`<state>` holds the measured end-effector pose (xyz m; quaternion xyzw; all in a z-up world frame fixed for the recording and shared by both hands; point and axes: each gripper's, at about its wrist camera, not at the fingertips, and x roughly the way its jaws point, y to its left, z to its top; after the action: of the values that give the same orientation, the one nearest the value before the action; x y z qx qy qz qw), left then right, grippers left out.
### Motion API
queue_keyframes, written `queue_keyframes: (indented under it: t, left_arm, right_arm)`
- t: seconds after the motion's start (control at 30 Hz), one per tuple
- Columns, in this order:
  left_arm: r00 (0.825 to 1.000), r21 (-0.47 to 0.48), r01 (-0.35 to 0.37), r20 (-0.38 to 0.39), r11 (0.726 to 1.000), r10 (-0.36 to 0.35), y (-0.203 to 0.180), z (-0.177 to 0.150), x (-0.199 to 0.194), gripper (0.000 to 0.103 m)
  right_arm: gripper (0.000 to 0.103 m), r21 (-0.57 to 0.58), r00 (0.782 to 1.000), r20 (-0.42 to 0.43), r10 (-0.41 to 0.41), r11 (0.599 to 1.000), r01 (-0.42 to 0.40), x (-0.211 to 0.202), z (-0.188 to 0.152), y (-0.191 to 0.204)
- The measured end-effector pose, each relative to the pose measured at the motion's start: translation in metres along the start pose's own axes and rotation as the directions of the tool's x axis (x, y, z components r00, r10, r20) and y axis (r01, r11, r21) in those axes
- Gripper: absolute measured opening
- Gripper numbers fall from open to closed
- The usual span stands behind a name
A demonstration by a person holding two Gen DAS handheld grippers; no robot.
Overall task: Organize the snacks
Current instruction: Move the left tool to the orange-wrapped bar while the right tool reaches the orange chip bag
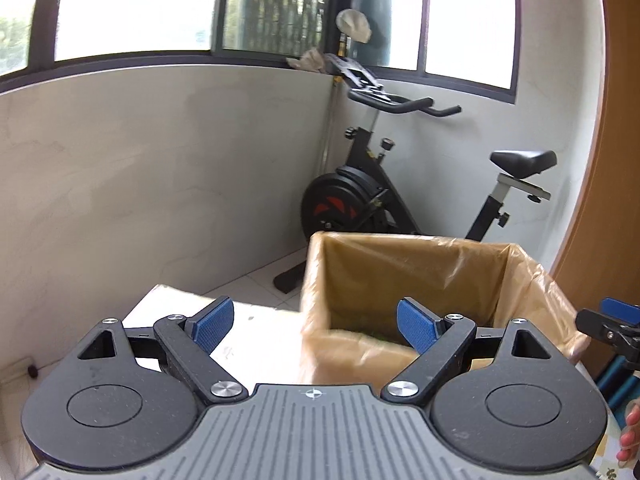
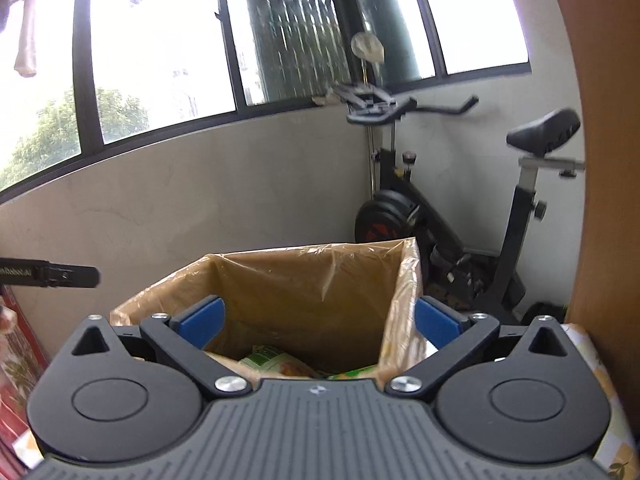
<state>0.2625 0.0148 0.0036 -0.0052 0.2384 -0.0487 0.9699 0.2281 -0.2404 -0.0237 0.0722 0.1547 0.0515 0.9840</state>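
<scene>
A cardboard box lined with a tan plastic bag [image 1: 400, 276] stands open just ahead of both grippers. In the right wrist view the same lined box [image 2: 312, 280] holds green and white snack packets [image 2: 280, 362] at its bottom. My left gripper [image 1: 316, 322] is open, with nothing between its blue pads, at the box's near left corner. My right gripper [image 2: 320, 320] is wide open and empty, its fingers spanning the box's near rim. In each view the tip of the other gripper shows: the right gripper [image 1: 608, 328] and the left gripper [image 2: 52, 272].
A black exercise bike [image 1: 384, 196] stands behind the box against the grey wall under the windows. A wooden panel [image 2: 600, 200] rises at the right. A white surface [image 1: 256, 340] lies left of the box. Red packaging [image 2: 16, 360] sits at the far left. A person's fingers [image 1: 630, 432] show at the right edge.
</scene>
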Motion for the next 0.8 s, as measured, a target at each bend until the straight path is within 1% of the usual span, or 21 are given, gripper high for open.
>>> queue_keyframes:
  t: [0.2, 0.27, 0.37, 0.43, 0.5, 0.6, 0.73, 0.8]
  left_arm:
    - [0.999, -0.069, -0.049, -0.015, 0.996, 0.048, 0.025, -0.047, -0.023, 0.09]
    - [0.998, -0.094, -0.057, -0.028, 0.994, 0.055, 0.032, -0.067, -0.028, 0.09]
    - [0.997, -0.131, -0.048, -0.061, 0.99, 0.04, 0.04, -0.098, -0.03, 0.09]
    - [0.994, -0.137, -0.055, -0.103, 0.989, 0.041, 0.041, -0.113, -0.024, 0.09]
    - [0.99, -0.125, -0.071, -0.129, 0.99, 0.055, 0.041, -0.127, -0.019, 0.09]
    - [0.985, -0.108, -0.098, -0.156, 0.989, 0.081, 0.039, -0.143, -0.012, 0.09]
    - [0.979, -0.132, -0.101, -0.192, 0.986, 0.074, 0.04, -0.157, -0.006, 0.09]
    - [0.976, -0.141, -0.104, -0.204, 0.984, 0.074, 0.037, -0.163, -0.004, 0.09]
  right_arm:
    - [0.103, -0.011, 0.997, -0.073, 0.039, 0.999, -0.04, -0.014, -0.036, 0.003]
    - [0.103, -0.009, 0.996, -0.078, 0.036, 0.999, -0.037, -0.019, -0.05, 0.004]
    - [0.103, -0.044, 0.995, -0.096, 0.003, 0.999, -0.008, -0.023, -0.07, 0.01]
    - [0.103, -0.079, 0.993, -0.114, -0.019, 0.997, 0.01, -0.024, -0.084, 0.015]
    - [0.103, -0.089, 0.99, -0.136, -0.032, 0.996, 0.02, -0.023, -0.096, 0.016]
    - [0.102, -0.063, 0.982, -0.183, -0.044, 0.997, 0.033, -0.022, -0.111, 0.013]
    - [0.1, -0.039, 0.967, -0.24, -0.081, 0.997, 0.074, -0.019, -0.129, 0.005]
    - [0.1, -0.014, 0.961, -0.262, -0.087, 0.996, 0.086, -0.018, -0.136, 0.001]
